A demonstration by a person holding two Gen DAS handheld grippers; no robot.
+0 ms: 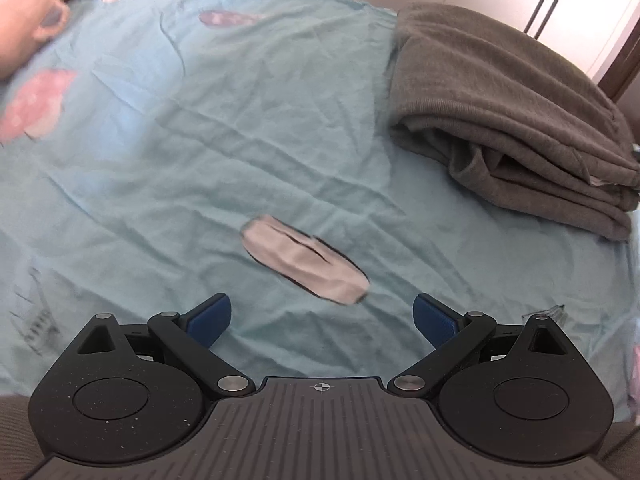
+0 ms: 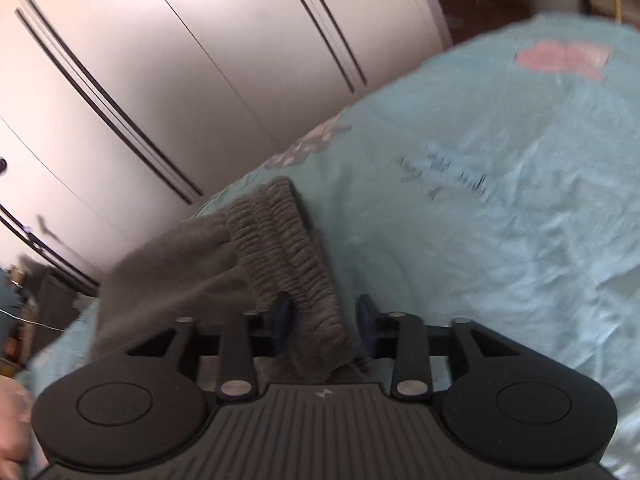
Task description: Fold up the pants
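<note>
both tongs [image 1: 322, 318] [image 2: 325, 322] are matte black plastic, blue pads [image 1: 210, 320], silver pivot screws, ribbed base with round side discs.

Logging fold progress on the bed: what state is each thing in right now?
Grey knit pants: folded into a stack on the sheet.
Light blue bedsheet: spread, wrinkled.
Left gripper: open, empty.
Right gripper: open, the pants' ribbed waistband between its fingers.

Frame edge crops the pants [image 1: 516, 120]; bedsheet print [image 2: 448, 178] (lettering) blurred.
</note>
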